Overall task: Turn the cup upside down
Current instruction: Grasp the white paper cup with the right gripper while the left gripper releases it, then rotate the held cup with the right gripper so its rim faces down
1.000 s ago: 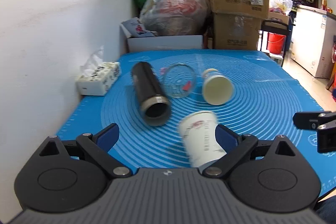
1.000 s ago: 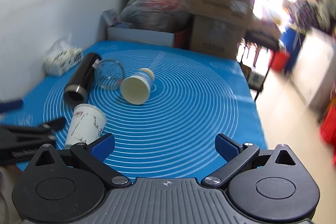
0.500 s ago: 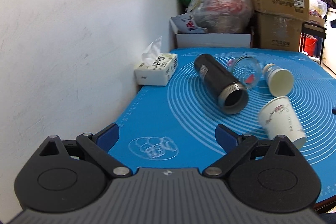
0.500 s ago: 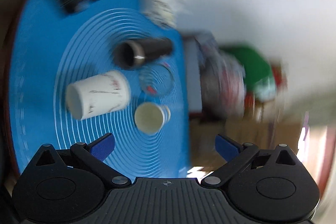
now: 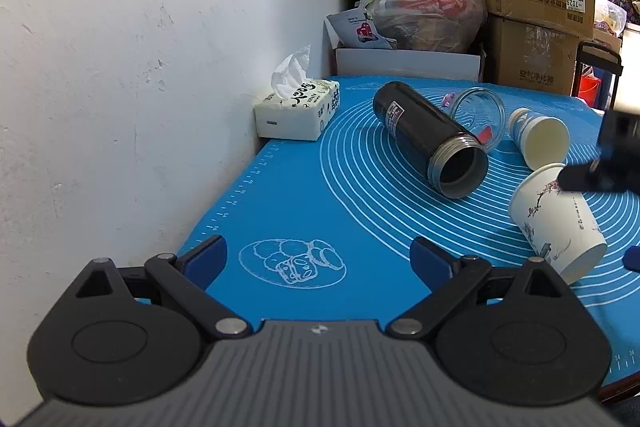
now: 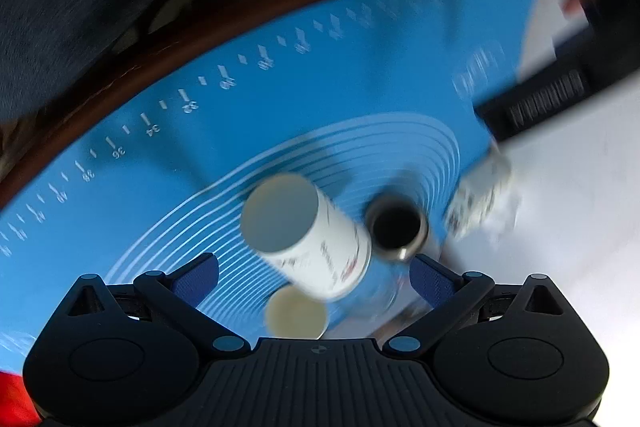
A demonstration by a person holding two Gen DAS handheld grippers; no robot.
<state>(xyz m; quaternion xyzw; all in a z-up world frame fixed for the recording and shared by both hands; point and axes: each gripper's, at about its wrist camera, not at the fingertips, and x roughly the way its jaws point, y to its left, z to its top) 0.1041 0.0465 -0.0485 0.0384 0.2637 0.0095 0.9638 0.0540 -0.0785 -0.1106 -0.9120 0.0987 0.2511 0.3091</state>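
A white paper cup with red print lies on its side on the blue mat, mouth toward the near edge. In the blurred right wrist view the same cup lies between my open right gripper's fingers, seen from above and turned over. My left gripper is open and empty, low over the mat's near left corner, left of the cup. Part of the right gripper shows above the cup in the left wrist view.
A black flask, a glass jar and a second paper cup lie on their sides behind it. A tissue box sits against the white wall. Boxes and bags stand past the far edge.
My right gripper has swung over the mat and rolled upside down, now looking down at the printed cup. My left gripper has drawn away to the left.
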